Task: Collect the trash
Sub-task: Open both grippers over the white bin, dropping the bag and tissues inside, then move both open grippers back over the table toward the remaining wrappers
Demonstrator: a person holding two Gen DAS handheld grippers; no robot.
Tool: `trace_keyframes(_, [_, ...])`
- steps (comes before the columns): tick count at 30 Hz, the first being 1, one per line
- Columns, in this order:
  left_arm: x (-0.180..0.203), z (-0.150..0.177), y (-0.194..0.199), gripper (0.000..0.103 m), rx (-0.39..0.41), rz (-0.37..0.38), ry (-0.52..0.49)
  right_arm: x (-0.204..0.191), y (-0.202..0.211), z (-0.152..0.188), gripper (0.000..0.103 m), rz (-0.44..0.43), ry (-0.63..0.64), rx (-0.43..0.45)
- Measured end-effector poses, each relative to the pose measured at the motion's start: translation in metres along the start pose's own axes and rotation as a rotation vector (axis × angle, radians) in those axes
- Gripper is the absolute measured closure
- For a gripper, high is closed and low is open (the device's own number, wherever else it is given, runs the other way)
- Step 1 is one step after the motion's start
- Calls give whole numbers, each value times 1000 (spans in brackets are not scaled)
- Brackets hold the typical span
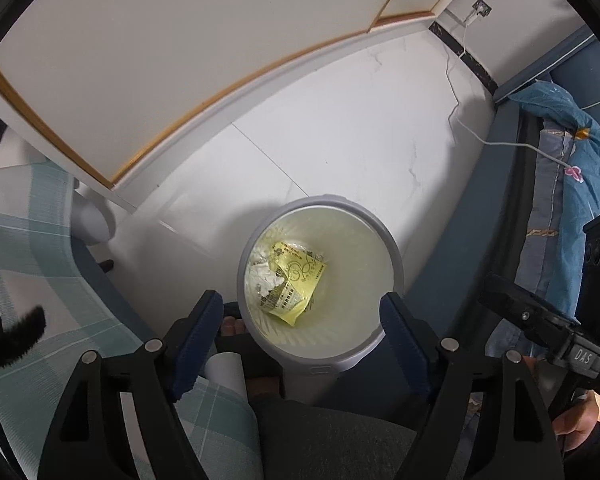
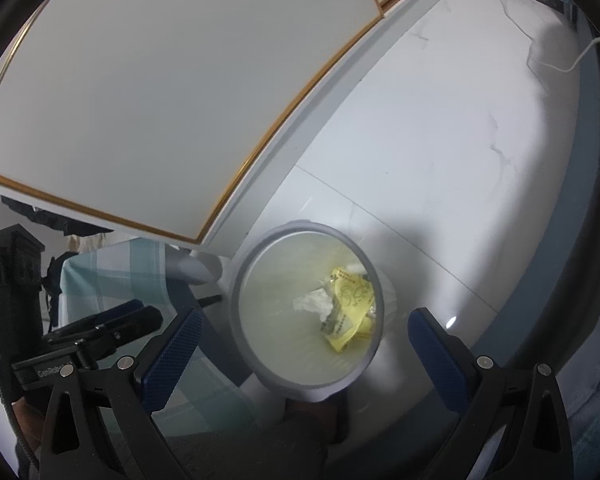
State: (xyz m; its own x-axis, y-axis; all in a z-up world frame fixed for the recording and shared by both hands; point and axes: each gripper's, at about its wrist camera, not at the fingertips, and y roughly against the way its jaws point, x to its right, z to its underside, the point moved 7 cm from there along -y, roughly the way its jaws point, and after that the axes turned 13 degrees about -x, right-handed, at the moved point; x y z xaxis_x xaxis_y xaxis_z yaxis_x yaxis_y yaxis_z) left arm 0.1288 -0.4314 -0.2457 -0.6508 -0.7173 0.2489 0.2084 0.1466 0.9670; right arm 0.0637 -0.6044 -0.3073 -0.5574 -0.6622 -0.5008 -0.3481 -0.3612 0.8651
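A round grey trash bin [image 1: 388, 248] stands on the white floor, seen from above. Inside lie a yellow printed wrapper [image 1: 298, 280] and crumpled white paper [image 1: 265, 273]. My left gripper [image 1: 302, 314] is open and empty, held over the bin's near side. In the right wrist view the same bin [image 2: 256, 256] holds the yellow wrapper [image 2: 350, 300] and the white paper [image 2: 314, 302]. My right gripper [image 2: 306, 334] is open and empty above the bin. Each gripper shows in the other's view: the right one [image 1: 548, 320] and the left one [image 2: 100, 328].
A white cabinet with a gold trim [image 1: 172, 80] stands behind the bin. A green checked cloth [image 1: 24, 240] lies on the left. A bed with blue bedding [image 1: 572, 184] is on the right. A white cable [image 1: 460, 116] runs across the floor [image 1: 360, 128] from a wall socket.
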Motion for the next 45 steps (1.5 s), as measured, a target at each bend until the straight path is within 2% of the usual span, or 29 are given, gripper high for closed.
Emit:
trace_keyframes(5, [0, 7, 24, 25, 71, -24, -2, -12, 15, 4, 0, -4, 22, 22])
trace_keyframes(14, [-12, 30, 81, 25, 239, -50, 84, -41, 45, 13, 0, -15, 78, 77])
trace_keyframes(17, [-16, 39, 102, 25, 293, -62, 112, -55, 60, 17, 0, -13, 100, 123])
trace_keyframes(20, [-31, 51, 124, 25, 372, -95, 184, -76, 79, 21, 0, -3, 163, 184])
trace_keyframes(24, [-58, 81, 161, 25, 505, -112, 294, -114, 114, 29, 0, -41, 248, 308])
trace_keyframes(26, [-70, 97, 178, 25, 573, -125, 331, -133, 124, 35, 0, -60, 288, 338])
trace_keyframes(32, [-108, 146, 220, 25, 706, -143, 423, -214, 148, 73, 0, -105, 482, 415])
trace_keyframes(37, [-141, 192, 251, 25, 796, -206, 496, -278, 143, 111, 0, -189, 610, 390])
trace_keyframes(45, [-203, 258, 269, 25, 846, -258, 630, -355, 110, 170, 0, -259, 772, 349])
